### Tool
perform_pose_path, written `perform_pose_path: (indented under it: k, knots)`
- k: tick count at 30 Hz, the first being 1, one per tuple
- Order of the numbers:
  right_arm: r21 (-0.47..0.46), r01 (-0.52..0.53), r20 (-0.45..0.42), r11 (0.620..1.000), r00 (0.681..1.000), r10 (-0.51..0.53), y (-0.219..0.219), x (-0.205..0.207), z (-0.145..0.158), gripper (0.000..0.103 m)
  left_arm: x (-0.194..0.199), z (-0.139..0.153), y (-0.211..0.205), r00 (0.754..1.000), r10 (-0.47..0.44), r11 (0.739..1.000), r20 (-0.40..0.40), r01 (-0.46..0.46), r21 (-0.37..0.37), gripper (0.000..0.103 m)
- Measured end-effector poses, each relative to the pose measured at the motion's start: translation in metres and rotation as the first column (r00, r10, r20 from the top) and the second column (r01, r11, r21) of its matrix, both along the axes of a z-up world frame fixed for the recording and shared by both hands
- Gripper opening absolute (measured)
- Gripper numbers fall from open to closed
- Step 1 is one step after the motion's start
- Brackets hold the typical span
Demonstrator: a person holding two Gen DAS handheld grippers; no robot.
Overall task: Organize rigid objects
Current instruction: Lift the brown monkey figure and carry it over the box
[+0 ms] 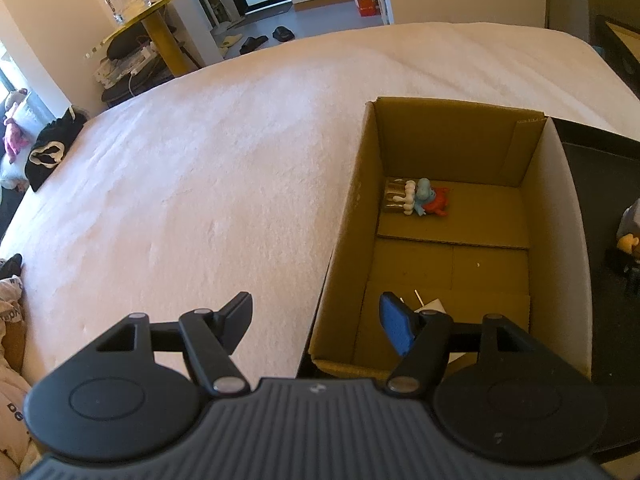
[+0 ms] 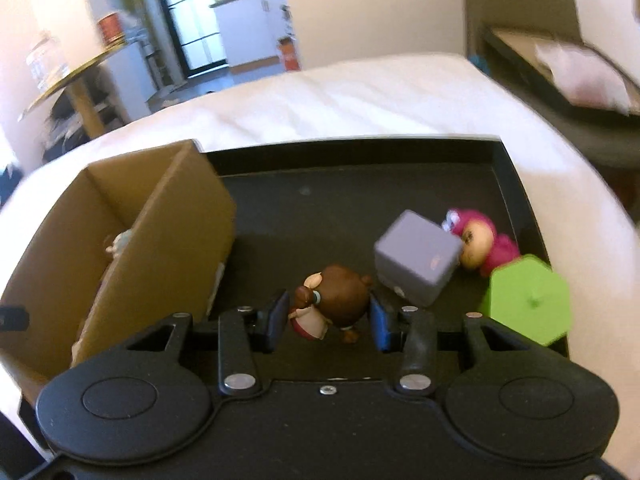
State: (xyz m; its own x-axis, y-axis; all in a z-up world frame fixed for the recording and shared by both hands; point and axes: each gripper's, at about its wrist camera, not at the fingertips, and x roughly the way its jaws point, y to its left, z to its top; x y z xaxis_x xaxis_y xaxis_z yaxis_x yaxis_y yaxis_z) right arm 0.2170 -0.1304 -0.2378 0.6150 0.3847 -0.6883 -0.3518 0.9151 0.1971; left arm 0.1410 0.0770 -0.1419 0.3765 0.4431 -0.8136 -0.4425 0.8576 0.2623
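A brown cardboard box [image 1: 556,200] stands on a white bed beside a black tray [image 2: 360,160]. Inside the box lie small figurines, white, blue and red [image 1: 420,198], on a dark item. My left gripper [image 1: 316,316] is open and empty, straddling the box's near left wall. In the right wrist view my right gripper [image 2: 330,314] is shut on a brown-haired figurine [image 2: 336,300], holding it over the tray. A grey cube [image 2: 418,256], a pink-haired figurine [image 2: 480,244] and a green hexagonal piece [image 2: 524,300] lie in the tray. The cardboard box [image 2: 160,240] is to its left.
The white bed cover [image 1: 200,160] spreads to the left and behind. A round gold-edged table [image 1: 160,12] with a glass jar stands beyond the bed. Black clothing [image 1: 48,148] lies at the bed's left edge. A white pillow [image 2: 580,76] lies far right.
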Motion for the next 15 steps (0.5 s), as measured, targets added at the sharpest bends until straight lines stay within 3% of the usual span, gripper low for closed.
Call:
perform_pose_path:
  k: [6, 9, 15]
  knots:
    - [0.026, -0.037, 0.028, 0.999, 0.999, 0.036, 0.0, -0.005, 0.016, 0.042, -0.004, 0.003, 0.004, 1.0, 0.013, 1.0, 0.017, -0.012, -0.016, 0.069]
    - [-0.019, -0.045, 0.078, 0.999, 0.996, 0.046, 0.003, -0.01, 0.026, 0.042, -0.007, 0.004, 0.006, 1.0, 0.013, 1.0, 0.028, -0.013, -0.024, 0.069]
    - [-0.018, -0.074, 0.113, 0.997, 0.991, 0.075, 0.008, -0.016, 0.041, 0.042, -0.011, 0.004, 0.01, 0.999, 0.008, 0.998, 0.052, -0.005, -0.063, 0.069]
